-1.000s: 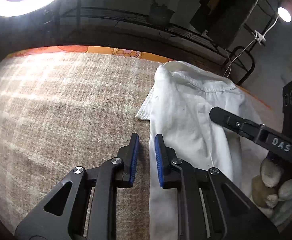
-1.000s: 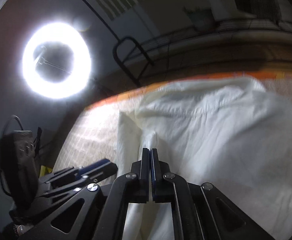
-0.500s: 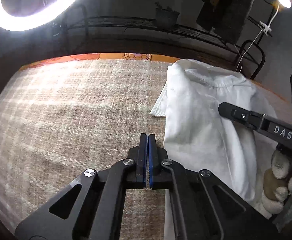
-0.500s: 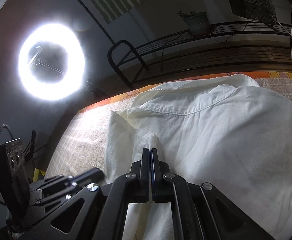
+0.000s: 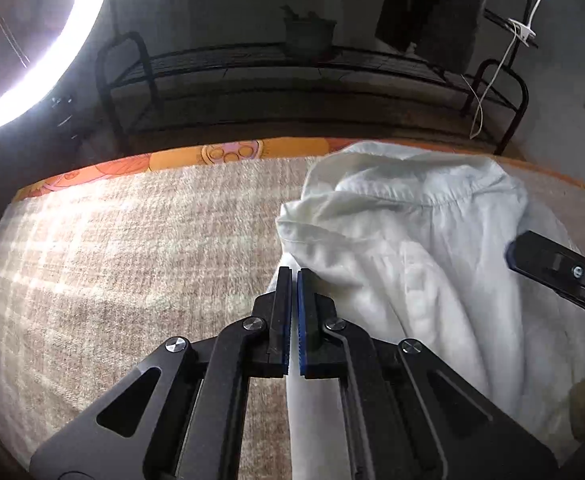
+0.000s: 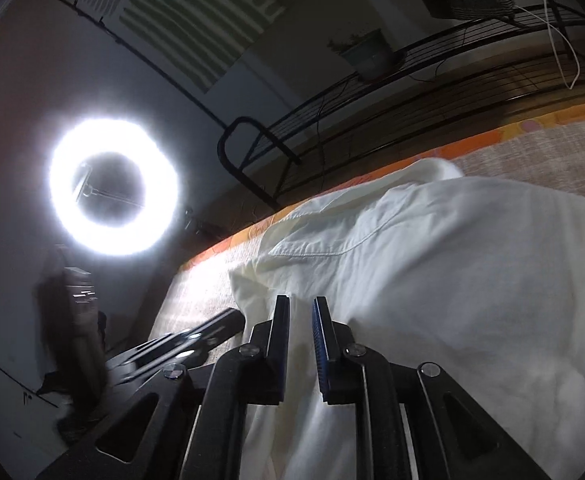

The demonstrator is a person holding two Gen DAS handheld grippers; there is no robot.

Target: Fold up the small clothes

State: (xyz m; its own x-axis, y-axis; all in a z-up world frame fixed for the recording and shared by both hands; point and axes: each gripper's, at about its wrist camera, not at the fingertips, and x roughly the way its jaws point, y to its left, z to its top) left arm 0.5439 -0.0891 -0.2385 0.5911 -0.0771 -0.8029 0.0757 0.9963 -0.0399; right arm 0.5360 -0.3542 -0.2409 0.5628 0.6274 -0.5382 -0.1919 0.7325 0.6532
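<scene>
Lying crumpled on the beige checked woven blanket (image 5: 124,280) is your white cotton collared shirt (image 5: 420,264), its collar toward the far orange-printed edge (image 5: 228,156). Your left gripper (image 5: 291,276) has its blue-padded jaws almost together at the shirt's left edge; whether cloth is pinched between them, you cannot tell. Your right gripper (image 6: 300,304) sits low over the shirt with its jaws apart, white cloth showing between them. A bright ring light (image 6: 114,188) glares beyond, beside a black wire rack (image 5: 292,68)
</scene>
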